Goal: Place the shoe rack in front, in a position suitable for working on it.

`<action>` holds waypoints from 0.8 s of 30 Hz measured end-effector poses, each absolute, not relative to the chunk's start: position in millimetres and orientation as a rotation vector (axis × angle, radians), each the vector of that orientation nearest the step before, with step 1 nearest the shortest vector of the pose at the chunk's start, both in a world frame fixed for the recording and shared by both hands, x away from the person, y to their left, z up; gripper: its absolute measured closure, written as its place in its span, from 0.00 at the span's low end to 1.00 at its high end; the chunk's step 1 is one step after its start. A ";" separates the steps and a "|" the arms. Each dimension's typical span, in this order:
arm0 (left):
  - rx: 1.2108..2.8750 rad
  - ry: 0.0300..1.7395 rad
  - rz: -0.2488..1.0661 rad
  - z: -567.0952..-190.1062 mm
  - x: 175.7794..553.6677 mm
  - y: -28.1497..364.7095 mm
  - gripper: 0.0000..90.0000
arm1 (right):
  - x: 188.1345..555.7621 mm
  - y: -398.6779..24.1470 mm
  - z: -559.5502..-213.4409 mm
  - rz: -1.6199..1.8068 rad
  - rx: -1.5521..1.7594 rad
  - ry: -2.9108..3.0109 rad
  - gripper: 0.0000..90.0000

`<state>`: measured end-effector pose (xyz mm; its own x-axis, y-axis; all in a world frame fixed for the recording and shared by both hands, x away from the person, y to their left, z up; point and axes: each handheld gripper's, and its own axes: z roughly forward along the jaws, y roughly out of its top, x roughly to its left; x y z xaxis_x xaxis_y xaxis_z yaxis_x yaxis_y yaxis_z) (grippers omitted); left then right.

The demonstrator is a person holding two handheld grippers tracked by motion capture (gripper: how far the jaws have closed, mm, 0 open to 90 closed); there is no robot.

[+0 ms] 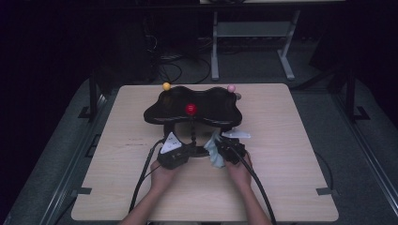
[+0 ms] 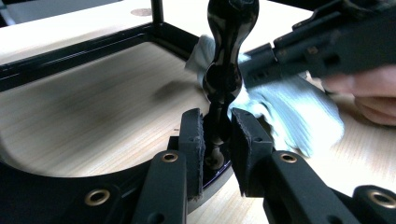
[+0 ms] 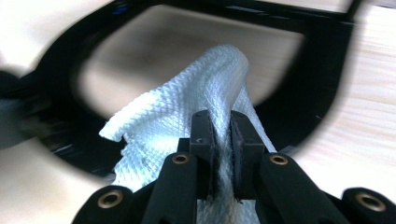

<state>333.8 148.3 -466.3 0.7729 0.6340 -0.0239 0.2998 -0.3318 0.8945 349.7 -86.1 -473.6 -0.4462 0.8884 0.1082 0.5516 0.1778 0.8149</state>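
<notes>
cloth (image 3: 187, 112) sits pinched between the right gripper (image 3: 222, 154)'s fingers (image 3: 203, 140), which are clamped tight on a fold of it, the white quilted fabric rising up and away from the pads toward the black stand (image 1: 192, 110). in the left gripper view the left gripper (image 2: 217, 140) has its fingers (image 2: 191, 140) closed on the thin black post (image 2: 219, 107) of that stand, low down near where the post meets its base, and the cloth (image 2: 299, 112) lies just beside the post on the side of the right gripper (image 2: 327, 46). the post's long axis runs upright, ending in a red ball (image 1: 191, 109) seen from the high view, so the wipe likely has to travel along it, up or down. of the two hands, the right one carries the cloth and is the one that works; the left gripper (image 1: 174, 152) looks to be steadying the stand. from above, the cloth (image 1: 215, 150) hangs between the two grippers at the near edge of the stand, with the right gripper (image 1: 232, 151) just right of the post. beyond the stand's glossy top, a yellow ball (image 1: 166, 86) and a pink ball (image 1: 231, 88) stand at its far corners. all of it rests on the pale wooden table (image 1: 291, 187).
</notes>
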 end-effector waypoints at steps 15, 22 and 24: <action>1.951 0.716 0.422 -467.9 334.4 146.1 0.84 | 354.8 -88.9 -474.5 1.113 1.326 2.043 0.90; 1.950 0.717 0.426 -468.1 333.9 145.7 0.84 | 345.0 -75.7 -472.7 1.167 1.283 2.102 0.90; 1.955 0.716 0.426 -467.9 333.4 144.7 0.84 | 350.0 -84.4 -474.1 1.114 1.317 2.054 0.90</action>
<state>333.4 144.7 -467.9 0.7655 0.6435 -0.0045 0.3023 -0.3534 0.8853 350.0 -84.4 -474.1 -0.4394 0.8970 0.0473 0.5290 0.2158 0.8207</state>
